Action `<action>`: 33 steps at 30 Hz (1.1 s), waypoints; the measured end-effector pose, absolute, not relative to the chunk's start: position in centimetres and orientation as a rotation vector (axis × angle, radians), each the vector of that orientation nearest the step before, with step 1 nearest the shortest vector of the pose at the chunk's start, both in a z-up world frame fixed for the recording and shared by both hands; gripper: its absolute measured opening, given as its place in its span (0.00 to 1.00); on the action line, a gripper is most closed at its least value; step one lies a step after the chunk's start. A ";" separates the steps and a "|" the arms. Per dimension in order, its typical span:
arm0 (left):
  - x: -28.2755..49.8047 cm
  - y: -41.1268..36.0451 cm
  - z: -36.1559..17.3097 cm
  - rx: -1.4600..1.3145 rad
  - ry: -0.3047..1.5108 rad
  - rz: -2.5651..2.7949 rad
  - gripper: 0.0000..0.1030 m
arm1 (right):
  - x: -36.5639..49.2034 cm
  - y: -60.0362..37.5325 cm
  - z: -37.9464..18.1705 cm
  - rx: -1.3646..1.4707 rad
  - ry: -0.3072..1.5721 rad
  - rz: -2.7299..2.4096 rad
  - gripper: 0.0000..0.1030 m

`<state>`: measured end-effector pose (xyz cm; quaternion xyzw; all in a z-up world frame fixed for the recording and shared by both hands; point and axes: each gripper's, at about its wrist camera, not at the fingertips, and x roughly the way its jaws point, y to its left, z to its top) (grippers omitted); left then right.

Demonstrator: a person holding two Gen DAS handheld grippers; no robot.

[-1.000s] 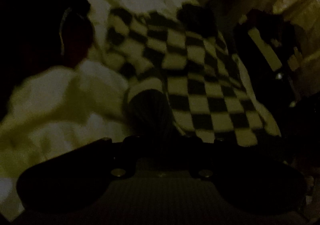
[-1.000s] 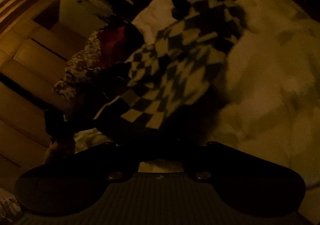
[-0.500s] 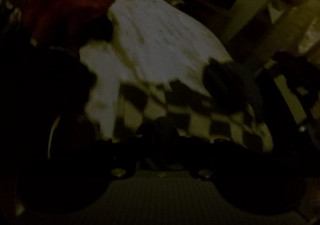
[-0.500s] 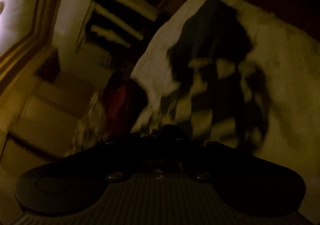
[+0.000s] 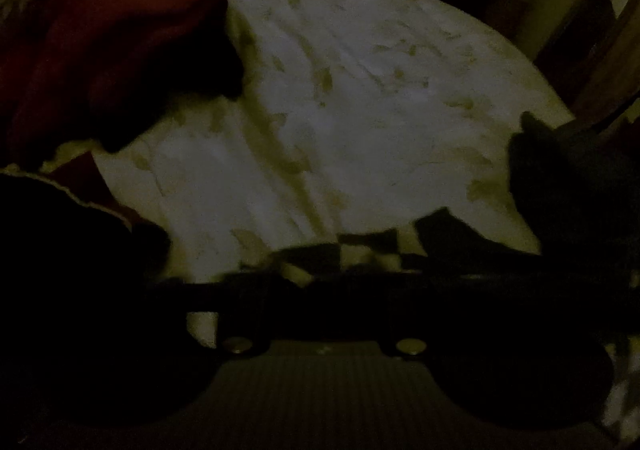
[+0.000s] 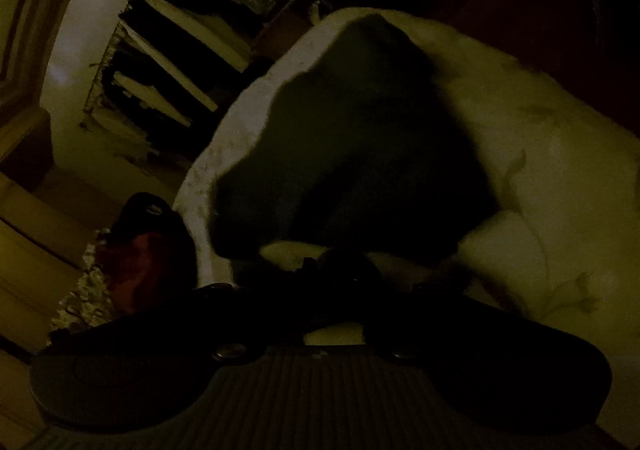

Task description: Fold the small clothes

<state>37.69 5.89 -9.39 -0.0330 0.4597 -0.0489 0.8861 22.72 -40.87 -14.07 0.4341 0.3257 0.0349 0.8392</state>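
Observation:
The room is very dark. A black-and-white checkered garment (image 5: 360,250) shows only as a thin strip just above my left gripper (image 5: 320,282), low over the white bed sheet (image 5: 340,110). The left fingers are lost in shadow. In the right wrist view a dark cloth (image 6: 352,142) lies spread on the sheet (image 6: 540,170), right in front of my right gripper (image 6: 340,270). The right fingers look closed together, but I cannot tell if cloth is between them. A dark cloth piece (image 5: 568,178) lies at the sheet's right edge.
A red garment (image 5: 112,30) is heaped at the back left of the bed; it also shows in the right wrist view (image 6: 136,262). Shelves (image 6: 160,82) stand against the wall beyond the bed. Wooden furniture (image 5: 592,22) stands at the right.
The checkered garment, wide in view one second ago, has dropped to a thin strip at the left gripper. Both cameras now look across the bed; the right view now shows dark cloth instead of checks.

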 end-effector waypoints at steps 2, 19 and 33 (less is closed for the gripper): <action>37.3 5.5 -9.8 -0.027 0.932 -0.102 0.82 | 22.6 -40.8 -14.4 0.874 0.687 0.064 0.22; 24.2 11.5 -3.9 0.182 0.780 -0.199 1.00 | 14.1 -36.0 -6.9 0.390 0.519 0.176 1.00; 18.1 5.3 -10.3 0.707 0.715 -0.353 0.86 | 15.5 -31.3 -11.2 0.475 0.649 0.288 0.62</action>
